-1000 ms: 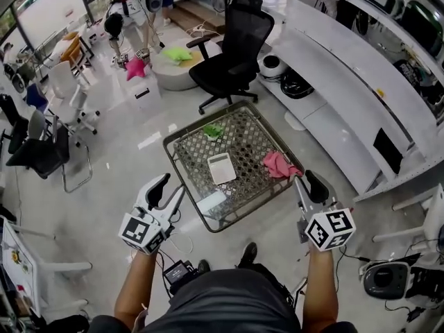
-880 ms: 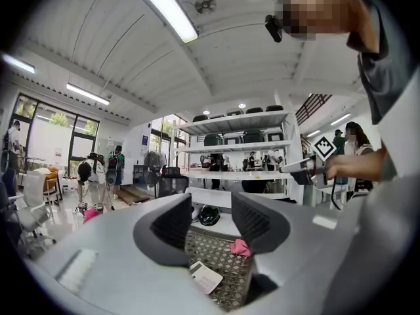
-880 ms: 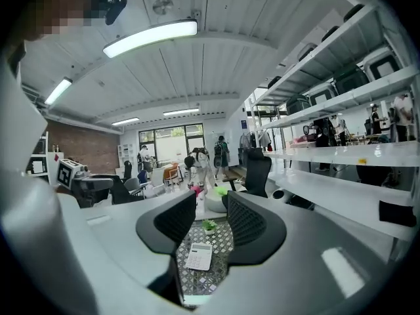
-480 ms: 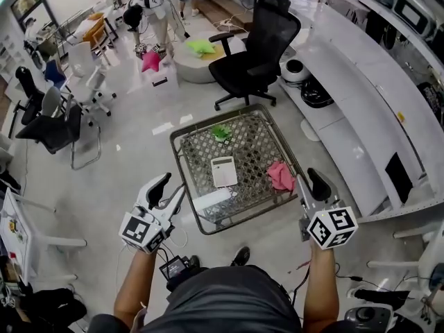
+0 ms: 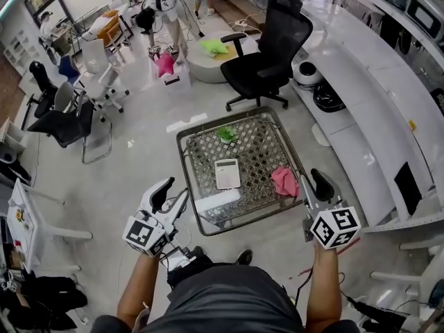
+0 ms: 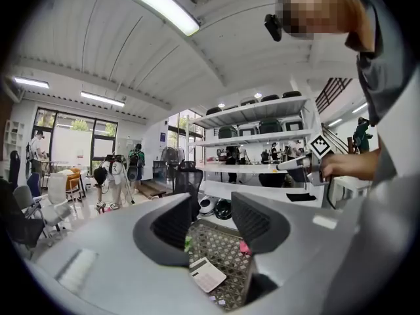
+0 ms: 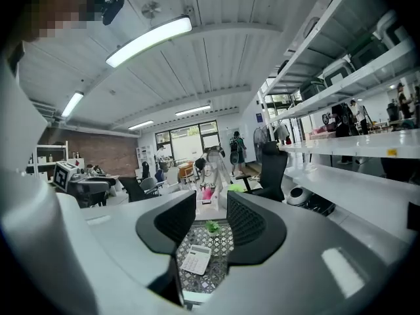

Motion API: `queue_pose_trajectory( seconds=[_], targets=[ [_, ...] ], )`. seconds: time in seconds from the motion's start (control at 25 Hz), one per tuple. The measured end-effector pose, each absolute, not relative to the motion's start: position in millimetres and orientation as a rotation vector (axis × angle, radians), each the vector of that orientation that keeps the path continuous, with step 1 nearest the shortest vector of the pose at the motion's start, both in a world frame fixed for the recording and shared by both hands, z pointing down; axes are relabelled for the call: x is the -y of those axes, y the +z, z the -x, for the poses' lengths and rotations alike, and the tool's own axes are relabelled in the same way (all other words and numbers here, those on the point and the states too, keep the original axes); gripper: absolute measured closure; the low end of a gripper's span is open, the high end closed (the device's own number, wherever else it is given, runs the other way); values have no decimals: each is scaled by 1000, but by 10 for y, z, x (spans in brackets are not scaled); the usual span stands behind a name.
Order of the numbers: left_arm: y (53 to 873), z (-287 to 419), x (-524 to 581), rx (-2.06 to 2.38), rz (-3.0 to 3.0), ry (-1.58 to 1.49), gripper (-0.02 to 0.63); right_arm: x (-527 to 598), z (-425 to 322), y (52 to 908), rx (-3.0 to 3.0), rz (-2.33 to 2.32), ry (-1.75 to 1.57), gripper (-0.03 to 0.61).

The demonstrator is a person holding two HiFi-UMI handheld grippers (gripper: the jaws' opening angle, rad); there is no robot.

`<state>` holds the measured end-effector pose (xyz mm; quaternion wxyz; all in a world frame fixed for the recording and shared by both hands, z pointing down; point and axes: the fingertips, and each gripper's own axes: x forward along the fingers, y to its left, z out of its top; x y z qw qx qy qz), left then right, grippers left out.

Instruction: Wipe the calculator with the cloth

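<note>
The only thing carrying anything here is the low lattice-topped desk (image 5: 188,179) in front of me. On it lie the calculator (image 5: 227,174), a crumpled pink cloth (image 5: 285,181), a small green thing (image 5: 226,134) at the far side and a white sheet (image 5: 217,201) at the near edge.

My left tool (image 5: 172,194) hangs off the desk's near left corner. In the left gripper view its jaws stand well apart with nothing between them; I see only the desk and the calculator through the gap. My right tool (image 5: 312,184) is held at the desk's near right side, just beside the cloth as the head view shows it, though I cannot tell whether it touches anything. In the right gripper view its jaws are parted by a narrower gap, and they too grip nothing.

The calculator lies flat, face up, about mid-desk. Its long axis runs away from me, tilted slightly. In the right gripper view its display strip looks to be at the far end. The cloth sits to its right near the desk's right rim, apart from it. A black office chair (image 5: 274,47) stands beyond the desk.
</note>
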<state>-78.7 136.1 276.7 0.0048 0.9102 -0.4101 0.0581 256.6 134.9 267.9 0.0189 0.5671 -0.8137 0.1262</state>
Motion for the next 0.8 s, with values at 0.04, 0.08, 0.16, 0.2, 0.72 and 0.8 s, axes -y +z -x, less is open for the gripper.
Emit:
queue_pose_trajectory(
  seconds=[0.04, 0.08, 0.16, 0.2, 0.72, 0.8],
  targets=[
    [2771, 763, -1354, 1278, -2847, 194, 402, -1342, -2597, 2715, 2523, -1769, 402, 451],
    [2774, 738, -1342, 1267, -2839, 211, 402, -1333, -2623, 2751, 2518, -1779, 412, 451],
    [2791, 720, -1288, 1240, -2823, 241, 402, -1324, -2652, 2798, 2504, -1807, 427, 451],
    [2813, 747, -1237, 1233, -2828, 239, 402, -1320, -2656, 2801, 2496, -1822, 430, 450],
    [2801, 647, -331, 984, -2935, 142, 402, -1218, -2715, 2649, 2287, -2063, 404, 451],
    [2800, 670, -204, 938, -2947, 131, 402, -1166, -2676, 2634, 2254, -2098, 398, 450]
  ],
)
